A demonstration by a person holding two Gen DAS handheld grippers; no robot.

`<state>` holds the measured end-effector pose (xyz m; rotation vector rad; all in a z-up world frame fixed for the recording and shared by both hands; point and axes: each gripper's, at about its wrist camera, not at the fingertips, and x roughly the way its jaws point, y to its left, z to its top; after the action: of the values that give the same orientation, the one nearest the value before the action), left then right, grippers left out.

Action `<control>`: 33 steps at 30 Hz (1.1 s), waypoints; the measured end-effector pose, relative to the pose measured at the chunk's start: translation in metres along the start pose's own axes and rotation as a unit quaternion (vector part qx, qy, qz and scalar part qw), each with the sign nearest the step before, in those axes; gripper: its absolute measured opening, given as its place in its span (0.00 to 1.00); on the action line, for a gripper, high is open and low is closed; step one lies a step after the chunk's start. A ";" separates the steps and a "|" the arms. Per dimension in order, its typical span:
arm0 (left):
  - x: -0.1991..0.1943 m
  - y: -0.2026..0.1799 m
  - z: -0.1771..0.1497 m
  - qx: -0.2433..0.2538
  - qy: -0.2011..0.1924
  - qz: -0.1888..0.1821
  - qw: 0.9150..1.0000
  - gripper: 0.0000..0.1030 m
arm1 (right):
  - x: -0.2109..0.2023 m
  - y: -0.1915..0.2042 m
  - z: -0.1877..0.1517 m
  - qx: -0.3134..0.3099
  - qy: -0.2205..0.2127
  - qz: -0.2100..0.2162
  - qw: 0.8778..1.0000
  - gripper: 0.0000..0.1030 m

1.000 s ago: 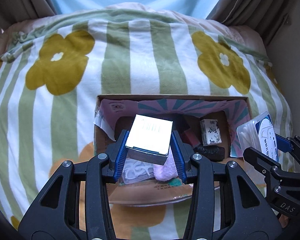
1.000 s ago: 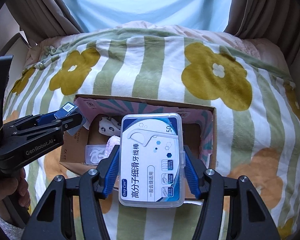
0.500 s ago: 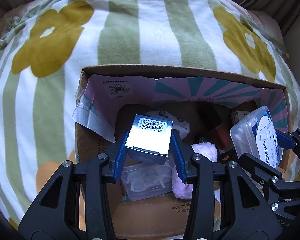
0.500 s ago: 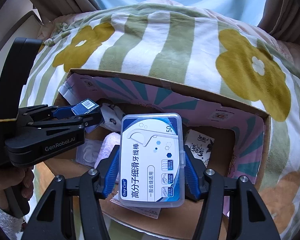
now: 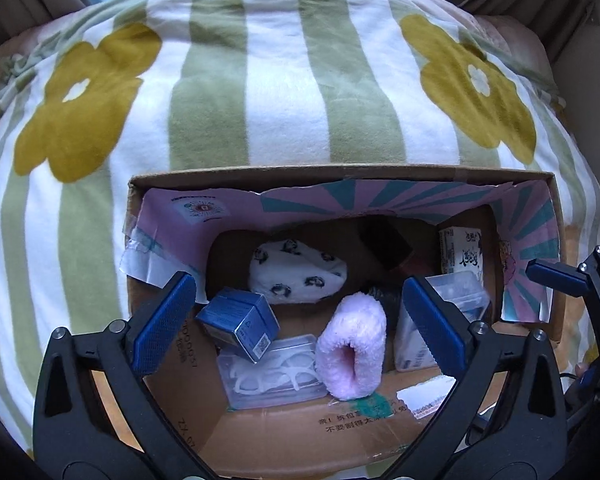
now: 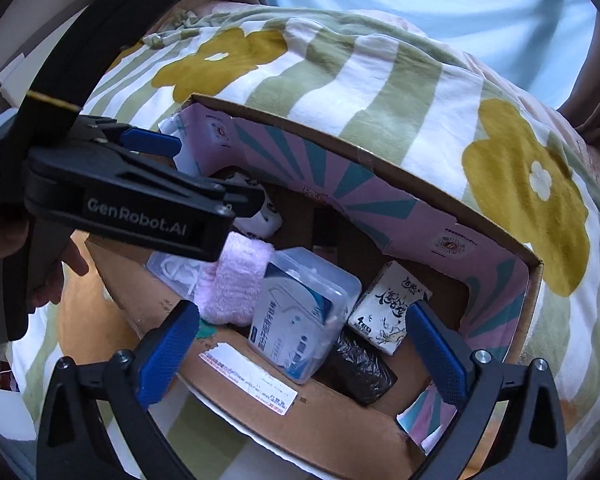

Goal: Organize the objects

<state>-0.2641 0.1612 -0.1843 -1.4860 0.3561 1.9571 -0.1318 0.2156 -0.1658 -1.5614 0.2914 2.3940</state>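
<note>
An open cardboard box (image 5: 340, 174) with a pink and teal lining sits on a striped flower blanket. Inside it lies a small blue box (image 5: 240, 320), tilted on a clear case of floss picks (image 5: 272, 372). My left gripper (image 5: 298, 320) hangs open just above the blue box, holding nothing. A clear floss box (image 6: 300, 312) with a blue and white label leans among the contents of the cardboard box (image 6: 380, 160). My right gripper (image 6: 304, 344) stands open around the floss box, apart from it. The left gripper (image 6: 212, 170) shows at the left of the right wrist view.
Also in the box: a pink fluffy roll (image 5: 352, 348), a white patterned pouch (image 5: 296, 272), a tissue pack (image 6: 392, 308) and a black wrapped item (image 6: 360, 368). Curtains and a window lie beyond the blanket (image 5: 260, 80). A hand (image 6: 56, 268) holds the left gripper's handle.
Both grippers dropped toward the cardboard box and opened. The blue box left the left gripper and the floss box left the right one; both now lie in the box.
</note>
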 end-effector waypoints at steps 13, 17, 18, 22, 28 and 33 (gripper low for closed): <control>-0.003 -0.001 -0.002 -0.002 -0.001 0.005 1.000 1.00 | -0.001 -0.007 -0.007 0.030 0.010 -0.012 0.999 1.00; -0.010 -0.003 -0.003 0.001 -0.005 0.006 1.000 1.00 | -0.007 -0.005 -0.006 0.030 0.007 -0.019 0.999 1.00; -0.013 -0.003 -0.004 0.002 -0.007 0.008 1.000 1.00 | -0.009 -0.004 -0.005 0.030 0.005 -0.021 0.999 1.00; -0.030 -0.005 -0.007 0.006 -0.016 0.006 1.000 1.00 | -0.023 0.000 -0.004 0.032 -0.003 -0.023 0.999 1.00; -0.075 -0.006 -0.015 0.001 -0.031 -0.005 1.000 1.00 | -0.059 0.013 -0.005 0.027 -0.014 -0.027 0.999 1.00; -0.130 -0.011 -0.033 0.003 -0.054 -0.001 0.999 1.00 | -0.101 0.028 -0.009 0.036 -0.027 -0.037 0.998 1.00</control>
<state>-0.2125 0.1079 -0.0720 -1.3689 0.3140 2.0240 -0.0945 0.1751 -0.0760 -1.4481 0.2995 2.3392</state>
